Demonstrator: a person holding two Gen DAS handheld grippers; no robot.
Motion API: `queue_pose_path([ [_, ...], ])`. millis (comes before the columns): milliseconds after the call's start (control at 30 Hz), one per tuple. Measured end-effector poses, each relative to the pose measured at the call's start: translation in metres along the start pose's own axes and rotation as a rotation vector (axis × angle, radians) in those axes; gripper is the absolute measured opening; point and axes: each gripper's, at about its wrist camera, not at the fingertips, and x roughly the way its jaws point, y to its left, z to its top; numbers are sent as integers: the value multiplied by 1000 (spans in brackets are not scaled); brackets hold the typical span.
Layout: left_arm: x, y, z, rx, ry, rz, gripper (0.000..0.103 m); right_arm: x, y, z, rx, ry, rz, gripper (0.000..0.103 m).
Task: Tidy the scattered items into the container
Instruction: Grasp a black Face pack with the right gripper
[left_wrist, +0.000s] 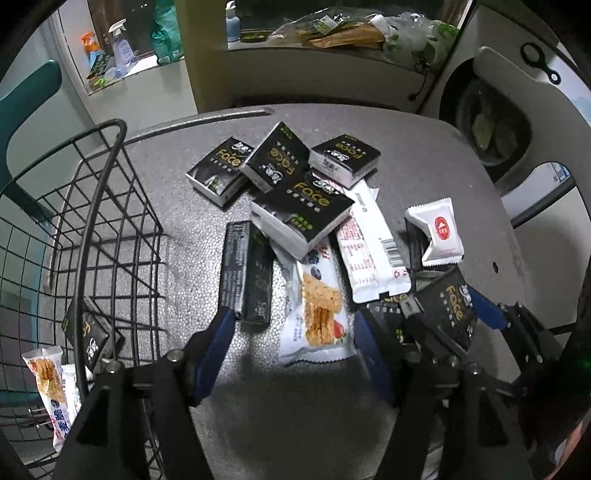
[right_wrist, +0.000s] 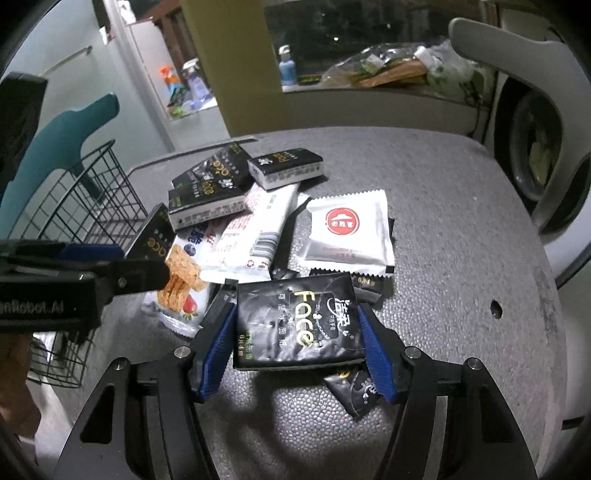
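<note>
**Mia:** What is the right gripper (right_wrist: 299, 345) doing?

**Tom:** Its two blue pads (right_wrist: 218, 349) squeeze a black shiny tissue pack with gold "Face" letters (right_wrist: 297, 325), one pad on each side. The pack sits low over the grey bumpy table (right_wrist: 443, 229). I cannot tell if it touches the table or is lifted a bit.

**Mia:** And the left gripper (left_wrist: 295, 347)?

**Tom:** Its fingers are spread wide and hold nothing. It hangs over a white snack bar wrapper with a crispy bar picture (left_wrist: 317, 314).

**Mia:** Where is the black wire basket (left_wrist: 107, 206)?

**Tom:** At the left edge of the table, just beside the left gripper. One black tissue pack (left_wrist: 90, 332) and another snack bar (left_wrist: 46, 373) lie in it.

**Mia:** What else is out?

**Tom:** A pile of more black tissue packs (left_wrist: 295, 177) at the far side, a long white wrapper with red print and a barcode (left_wrist: 373, 247), and a white square packet with a red round mark (right_wrist: 347, 229). A small black sachet (right_wrist: 356, 391) pokes out under the gripped pack.
</note>
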Motion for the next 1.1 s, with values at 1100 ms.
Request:
queue_pose_path([
  [1100,32,1,32,-23,28,87,77,-4,-12,0,80,-16,80,64],
])
